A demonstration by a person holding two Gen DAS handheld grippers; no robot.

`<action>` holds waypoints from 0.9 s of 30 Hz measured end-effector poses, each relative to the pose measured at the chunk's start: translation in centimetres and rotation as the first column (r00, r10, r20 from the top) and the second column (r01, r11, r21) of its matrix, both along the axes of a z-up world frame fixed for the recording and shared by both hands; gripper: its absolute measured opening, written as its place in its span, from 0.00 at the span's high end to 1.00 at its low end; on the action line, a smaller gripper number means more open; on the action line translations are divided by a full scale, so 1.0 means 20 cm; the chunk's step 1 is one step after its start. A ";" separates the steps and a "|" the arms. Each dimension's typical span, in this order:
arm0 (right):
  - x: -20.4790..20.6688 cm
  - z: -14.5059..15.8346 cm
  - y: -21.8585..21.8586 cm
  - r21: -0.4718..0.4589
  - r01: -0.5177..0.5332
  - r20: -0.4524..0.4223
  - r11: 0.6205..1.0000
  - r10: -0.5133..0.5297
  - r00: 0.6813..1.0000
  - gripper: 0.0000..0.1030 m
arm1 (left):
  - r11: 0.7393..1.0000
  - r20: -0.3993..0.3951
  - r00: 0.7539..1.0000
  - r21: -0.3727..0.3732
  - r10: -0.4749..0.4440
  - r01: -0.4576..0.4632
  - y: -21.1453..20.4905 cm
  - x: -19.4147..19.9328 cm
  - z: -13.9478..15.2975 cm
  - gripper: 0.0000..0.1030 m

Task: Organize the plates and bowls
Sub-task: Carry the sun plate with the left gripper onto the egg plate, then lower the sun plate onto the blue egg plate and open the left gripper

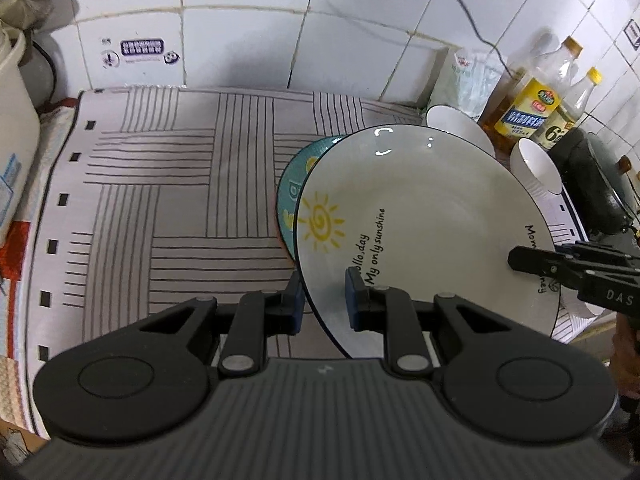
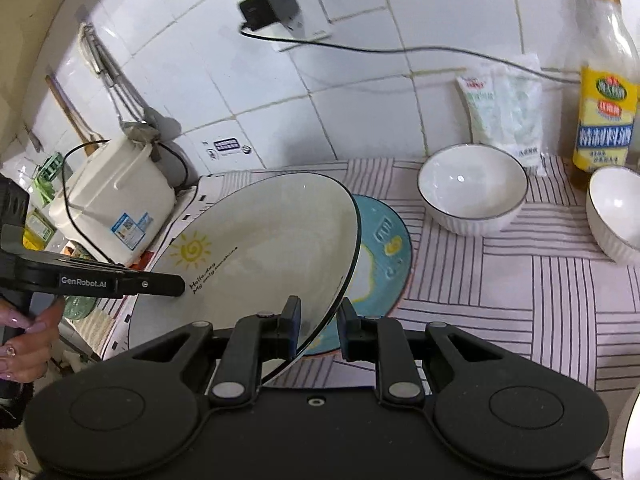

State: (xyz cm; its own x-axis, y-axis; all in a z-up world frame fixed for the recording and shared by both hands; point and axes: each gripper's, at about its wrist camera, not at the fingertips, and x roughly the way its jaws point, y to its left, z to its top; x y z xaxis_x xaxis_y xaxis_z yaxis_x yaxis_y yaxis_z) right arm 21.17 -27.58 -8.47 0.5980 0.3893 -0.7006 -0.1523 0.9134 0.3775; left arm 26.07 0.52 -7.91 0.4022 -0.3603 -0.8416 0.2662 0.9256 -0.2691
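- White wall tiles (image 1: 240, 48) back a counter covered by a striped mat (image 1: 160, 208).
- One white plate (image 1: 420, 216) with a yellow sun and black lettering is held tilted above the mat, gripped at opposite rims by two grippers.
- Left gripper (image 1: 323, 300) is clamped on the plate's near rim, one pad on each face; right gripper (image 2: 318, 330) is clamped on the opposite rim the same way.
- One teal plate (image 2: 384, 248) lies flat on the mat, partly hidden under the white plate.
- Two white ribbed bowls stand farther back: one (image 2: 472, 188) whole, the other (image 2: 616, 208) cut off by the frame edge.
- Wide bare mat lies left of the plates in the left wrist view.
- One cream appliance (image 2: 116, 204) sits at the mat's far edge, and a plastic packet (image 2: 504, 108) leans on the wall.
- Two bottles (image 1: 532, 100) with yellow caps stand near the bowls; their labels are too blurred to read.
- A person's fingers (image 2: 28, 332) show at the frame edge, mostly cut off.
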 end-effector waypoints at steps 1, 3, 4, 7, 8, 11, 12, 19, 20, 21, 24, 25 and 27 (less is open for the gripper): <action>0.00 -0.02 -0.01 0.003 0.004 -0.005 1.000 -0.004 1.000 0.77 | 1.000 -0.009 1.000 0.000 0.002 -0.002 -0.01 0.02 -0.02 0.82; 0.02 -0.05 -0.01 0.000 0.009 -0.015 1.000 -0.009 1.000 0.77 | 1.000 -0.021 1.000 0.003 0.005 -0.005 -0.02 0.04 -0.06 0.82; 0.03 -0.07 -0.02 -0.002 0.009 -0.021 1.000 -0.009 1.000 0.77 | 1.000 -0.029 1.000 0.005 0.008 -0.008 -0.02 0.06 -0.08 0.82; 0.05 -0.12 -0.03 0.005 0.008 -0.042 1.000 -0.008 0.999 0.77 | 1.000 -0.050 0.999 0.014 0.018 -0.017 -0.03 0.09 -0.13 0.82; 0.06 -0.14 -0.03 0.014 0.007 -0.049 1.000 -0.006 0.999 0.77 | 1.000 -0.054 0.998 0.019 0.020 -0.019 -0.03 0.10 -0.15 0.82; 0.08 -0.21 -0.05 0.048 0.011 -0.071 0.999 -0.007 0.997 0.77 | 0.999 -0.070 0.997 0.031 0.029 -0.027 -0.03 0.13 -0.19 0.82; 0.08 -0.22 -0.04 0.049 0.012 -0.076 0.999 -0.008 0.997 0.77 | 0.999 -0.072 0.997 0.035 0.030 -0.028 -0.03 0.14 -0.20 0.82; 0.12 -0.28 -0.03 0.085 0.063 -0.124 0.994 -0.052 0.991 0.77 | 0.997 -0.098 0.993 0.039 0.063 -0.060 -0.02 0.21 -0.27 0.82; 0.14 -0.28 -0.02 0.089 0.074 -0.136 0.993 -0.061 0.989 0.77 | 0.997 -0.101 0.992 0.040 0.072 -0.068 -0.02 0.23 -0.28 0.82; 0.15 -0.27 -0.01 0.081 0.083 -0.143 0.993 -0.070 0.987 0.77 | 0.996 -0.098 0.992 0.041 0.077 -0.073 -0.02 0.24 -0.29 0.82; 0.19 -0.27 0.02 0.058 0.105 -0.154 0.993 -0.095 0.984 0.77 | 0.996 -0.090 0.993 0.050 0.077 -0.072 -0.02 0.28 -0.29 0.82; 0.20 -0.27 0.02 0.056 0.111 -0.156 0.992 -0.101 0.982 0.77 | 0.996 -0.091 0.993 0.050 0.074 -0.069 -0.02 0.29 -0.29 0.82; 0.22 -0.28 0.02 0.041 0.126 -0.176 0.991 -0.117 0.977 0.78 | 0.997 -0.098 0.993 0.047 0.071 -0.067 -0.03 0.31 -0.30 0.83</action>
State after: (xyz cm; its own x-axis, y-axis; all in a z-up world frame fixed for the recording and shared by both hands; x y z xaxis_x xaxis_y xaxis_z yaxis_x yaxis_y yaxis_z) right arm 25.60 -27.17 -14.01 0.5147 0.3598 -0.7783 0.0301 0.8996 0.4358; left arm 32.24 -0.01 -13.84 0.3384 -0.2971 -0.8929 0.1750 0.9522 -0.2505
